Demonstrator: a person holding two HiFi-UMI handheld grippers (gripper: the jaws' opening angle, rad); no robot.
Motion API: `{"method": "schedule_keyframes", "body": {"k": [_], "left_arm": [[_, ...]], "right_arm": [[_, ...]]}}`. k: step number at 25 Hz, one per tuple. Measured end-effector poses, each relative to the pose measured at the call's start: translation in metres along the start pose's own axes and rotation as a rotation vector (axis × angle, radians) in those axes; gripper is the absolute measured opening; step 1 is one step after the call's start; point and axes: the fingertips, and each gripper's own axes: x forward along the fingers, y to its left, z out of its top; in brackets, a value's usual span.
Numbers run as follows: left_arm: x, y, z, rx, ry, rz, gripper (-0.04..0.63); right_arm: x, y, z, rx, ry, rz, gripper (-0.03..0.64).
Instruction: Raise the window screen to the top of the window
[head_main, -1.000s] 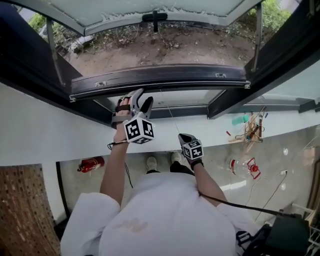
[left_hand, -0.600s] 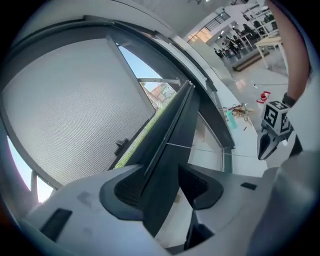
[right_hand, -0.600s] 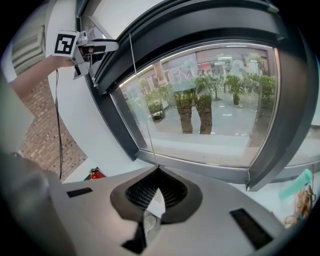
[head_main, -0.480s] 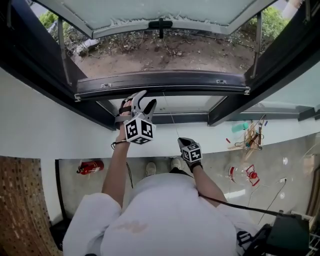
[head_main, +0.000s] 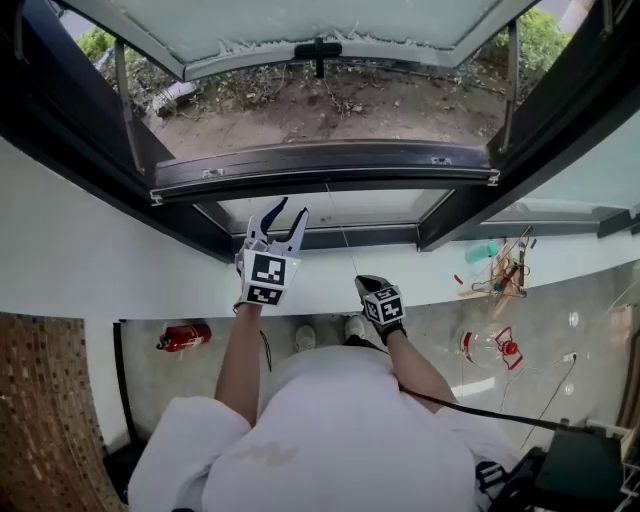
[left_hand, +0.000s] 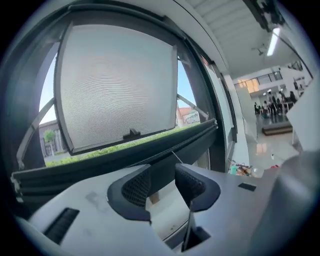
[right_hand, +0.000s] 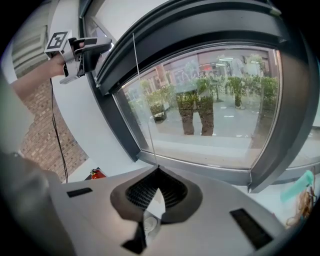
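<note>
Pinching the cord tight, the right gripper is anchoring it; the left gripper, jaws apart, just narrowing, empty, should be catching it higher, squarely.

Left gripper raised, empty jaws just narrowing; right gripper lower, clamped on cord.

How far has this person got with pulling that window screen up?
Little looks done yet: the dark bar lies along the bottom of the open section, not at the top. In hand: the right gripper is shut on the thin cord that runs up to that bar. The left gripper, jaws apart, just closing a little on nothing, is up near the bar. The whole lift appears left.
</note>
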Motion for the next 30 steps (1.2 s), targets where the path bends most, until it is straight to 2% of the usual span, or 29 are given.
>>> {"method": "schedule_keyframes", "body": {"k": [3,6,10,16,27,30], "left_arm": [[-0.010,0.000,0.002,-0.082,-0.019,0.013,0.104],[-0.018,0.001,0.000,-0.121,-0.025,0.035,0.046],[-0.025,-0.002,-0.001,-0.059,-0.022,0.065,0.038],[-0.030,-0.001,-0.006,-0.155,-0.046,0.099,0.002],[-0.036,-0.001,-0.018,-0.286,-0.073,0.124,0.002],[-0.037,0.003,-0.021,-0.302,-0.075,0.136,0.002]], "right_arm": [[-0.001,0.000,0.002,-0.006,-0.012,-0.006,0.002],[-0.004,-0.002,0.005,-0.026,-0.026,-0.021,0.002],[-0.010,-0.007,0.012,-0.039,-0.057,-0.044,0.002],[-0.009,0.001,0.024,-0.082,-0.088,-0.045,0.002],[-0.010,0.008,0.060,-0.141,-0.164,-0.071,0.002],[-0.014,0.009,0.067,-0.151,-0.186,-0.077,0.002]]}}
